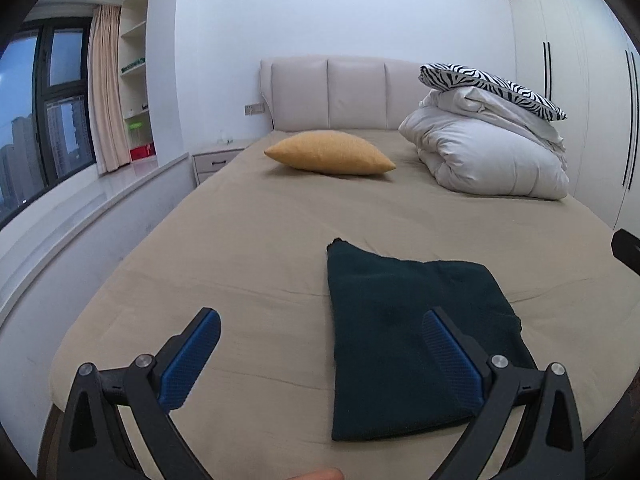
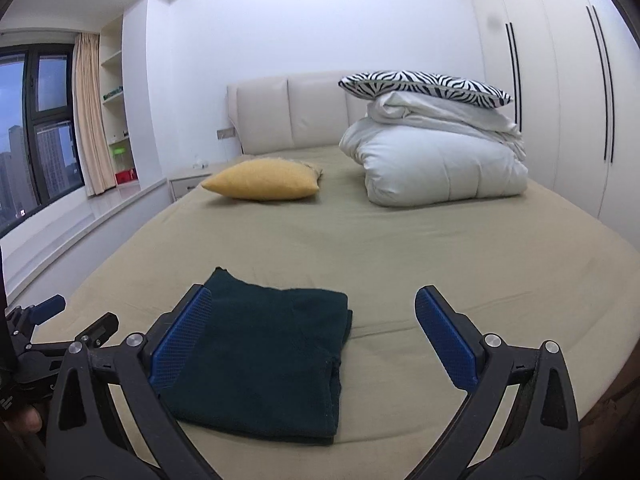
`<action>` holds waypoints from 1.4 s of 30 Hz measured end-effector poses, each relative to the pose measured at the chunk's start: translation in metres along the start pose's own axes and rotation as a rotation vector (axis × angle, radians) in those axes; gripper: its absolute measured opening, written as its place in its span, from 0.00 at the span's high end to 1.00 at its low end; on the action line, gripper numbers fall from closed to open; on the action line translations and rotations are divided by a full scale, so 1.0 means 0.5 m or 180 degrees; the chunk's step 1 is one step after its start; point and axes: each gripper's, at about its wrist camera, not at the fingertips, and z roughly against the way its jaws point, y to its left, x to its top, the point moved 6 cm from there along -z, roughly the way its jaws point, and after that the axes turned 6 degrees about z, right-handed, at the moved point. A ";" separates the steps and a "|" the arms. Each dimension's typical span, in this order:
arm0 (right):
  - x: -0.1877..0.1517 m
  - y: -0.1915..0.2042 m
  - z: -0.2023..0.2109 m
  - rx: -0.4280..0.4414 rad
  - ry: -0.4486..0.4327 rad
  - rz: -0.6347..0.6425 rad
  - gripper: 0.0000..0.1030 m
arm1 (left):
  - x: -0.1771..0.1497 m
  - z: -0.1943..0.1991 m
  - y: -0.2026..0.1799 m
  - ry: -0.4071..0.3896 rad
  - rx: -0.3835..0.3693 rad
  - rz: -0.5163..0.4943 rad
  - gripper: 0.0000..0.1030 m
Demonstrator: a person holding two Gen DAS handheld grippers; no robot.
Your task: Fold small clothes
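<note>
Two blue-padded fingers of the left gripper (image 1: 320,320) stand wide apart, holding nothing, above a folded dark green garment (image 1: 412,344) lying flat on the beige bed sheet (image 1: 248,248). From the right wrist, the right gripper (image 2: 314,300) likewise gapes empty over the same garment (image 2: 260,356), behind it a yellow cushion (image 2: 262,180).

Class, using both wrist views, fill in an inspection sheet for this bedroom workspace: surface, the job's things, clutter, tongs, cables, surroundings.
Surface: bed, beige sheet, lightly creased.
Job's things: dark green garment, folded into a flat rectangle near the bed's foot.
Clutter: yellow cushion; folded white duvet with a zebra pillow on top, at the headboard end.
Tongs: left tongs open, empty; right tongs open, empty, above the garment.
Cables: nothing seen.
Surroundings: window, curtain, shelves, nightstand, wardrobe.
</note>
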 end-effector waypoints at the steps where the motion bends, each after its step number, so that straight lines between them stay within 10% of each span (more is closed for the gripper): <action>1: -0.004 -0.002 0.001 -0.0006 0.0077 -0.0017 0.00 | -0.006 -0.007 0.002 0.0071 -0.0001 0.0021 0.00; 26: -0.218 -0.004 -0.175 0.0032 0.1545 -0.0115 0.00 | -0.109 -0.098 0.010 0.0770 0.0010 0.0063 0.00; 42: -0.222 0.008 -0.191 0.0048 0.1537 -0.0127 0.00 | -0.117 -0.101 0.009 0.0820 0.0009 0.0047 0.00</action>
